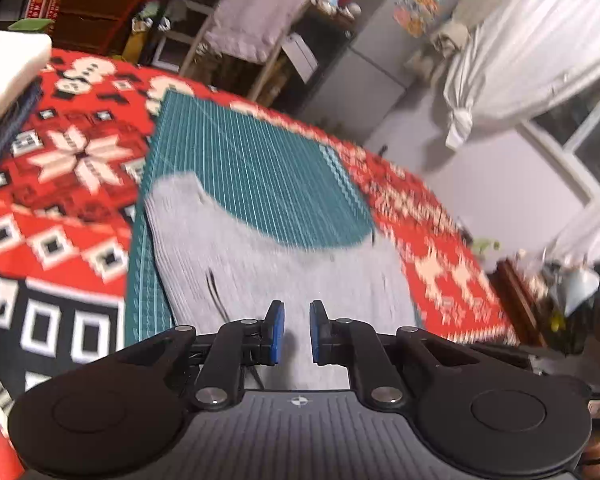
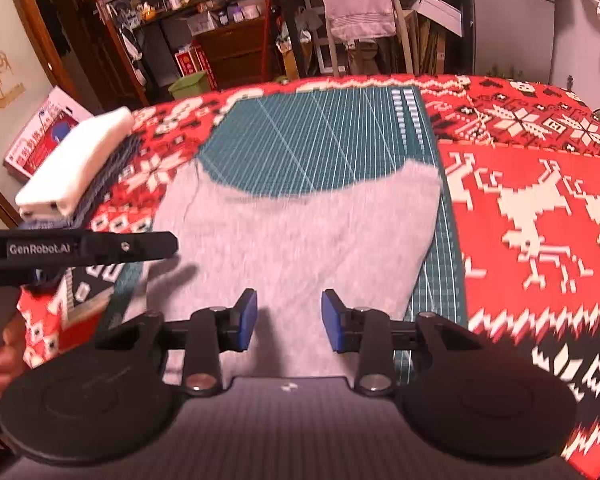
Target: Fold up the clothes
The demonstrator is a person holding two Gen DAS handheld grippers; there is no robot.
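Observation:
A light grey garment (image 1: 268, 272) lies spread flat on the green cutting mat (image 1: 252, 168), its far edge curving across the mat. My left gripper (image 1: 297, 312) hovers over the garment's near part; its blue pads stand a narrow gap apart with nothing pinched between them. The view is motion-blurred. In the right wrist view the same grey garment (image 2: 300, 240) fills the middle, and my right gripper (image 2: 289, 300) is open wide above its near edge, holding nothing. The left gripper's black body (image 2: 88, 248) shows side-on at the left, held by a hand (image 2: 0, 356).
A red patterned cloth (image 2: 540, 200) covers the table under the green mat (image 2: 320, 140). A stack of folded clothes, white on top (image 2: 76, 160), sits at the table's left edge. Shelves, a hanging towel (image 2: 356, 0) and boxes stand beyond the far edge.

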